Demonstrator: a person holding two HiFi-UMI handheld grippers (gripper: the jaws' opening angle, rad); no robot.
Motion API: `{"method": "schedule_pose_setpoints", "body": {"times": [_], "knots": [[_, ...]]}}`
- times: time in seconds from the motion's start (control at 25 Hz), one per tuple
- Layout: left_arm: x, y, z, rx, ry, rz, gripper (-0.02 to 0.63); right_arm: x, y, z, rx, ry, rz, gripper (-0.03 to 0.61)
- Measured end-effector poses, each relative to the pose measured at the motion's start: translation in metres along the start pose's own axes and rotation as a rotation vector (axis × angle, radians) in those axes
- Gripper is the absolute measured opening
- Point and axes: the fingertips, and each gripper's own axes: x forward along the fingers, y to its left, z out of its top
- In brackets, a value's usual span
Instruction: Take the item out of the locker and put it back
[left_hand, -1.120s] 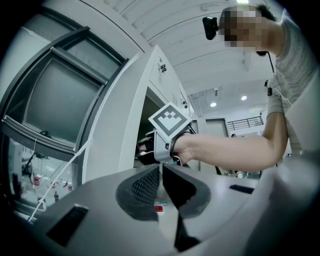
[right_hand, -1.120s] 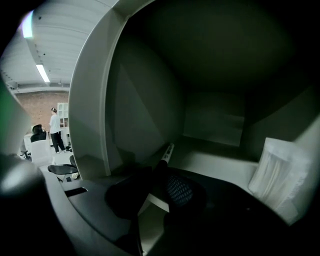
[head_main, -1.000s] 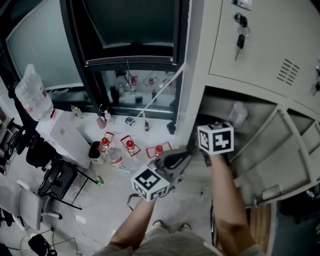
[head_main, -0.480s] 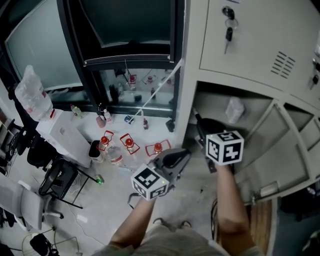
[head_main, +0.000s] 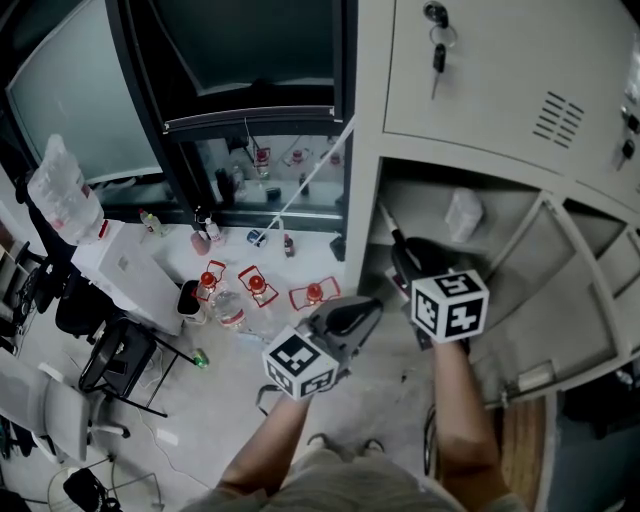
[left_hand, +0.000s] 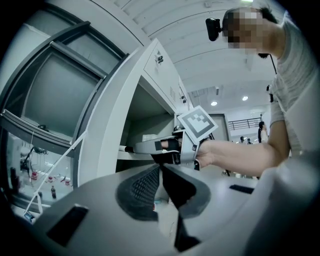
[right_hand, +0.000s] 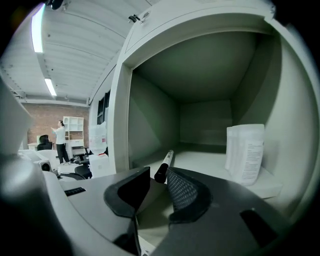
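Marker (right_hand: 164, 166): white barrel, black end, lying flat on the floor of the open locker (head_main: 365, 150) compartment. It sits at the front left corner, close to the left wall, angled slightly, black end toward the opening and just at the front edge. Locker pale grey; this compartment's door (head_main: 560, 290) is swung wide open to the right.

the left gripper (left_hand: 160, 176) and right gripper (right_hand: 157, 186) are grey, with dark ribbed pads (left_hand: 139, 189) and 1 white cube (head_main: 300, 365) of black square markers each; pale short-sleeved shirt (left_hand: 296, 65).
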Motion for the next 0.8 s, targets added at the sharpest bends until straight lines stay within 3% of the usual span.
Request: {"method": "schedule_pose_setpoints", "body": {"times": [0.12,0.8], "knots": [[0.001,0.001,-0.001,0.002,0.004,0.001,0.011,0.003,0.003,-0.003,-0.016,0.0,-0.005,0.117],[0.001,0.005,-0.009,-0.007,0.027,0.026,0.011,0.015,-0.007,-0.009,-0.015,-0.089,-0.078,0.114]]}}
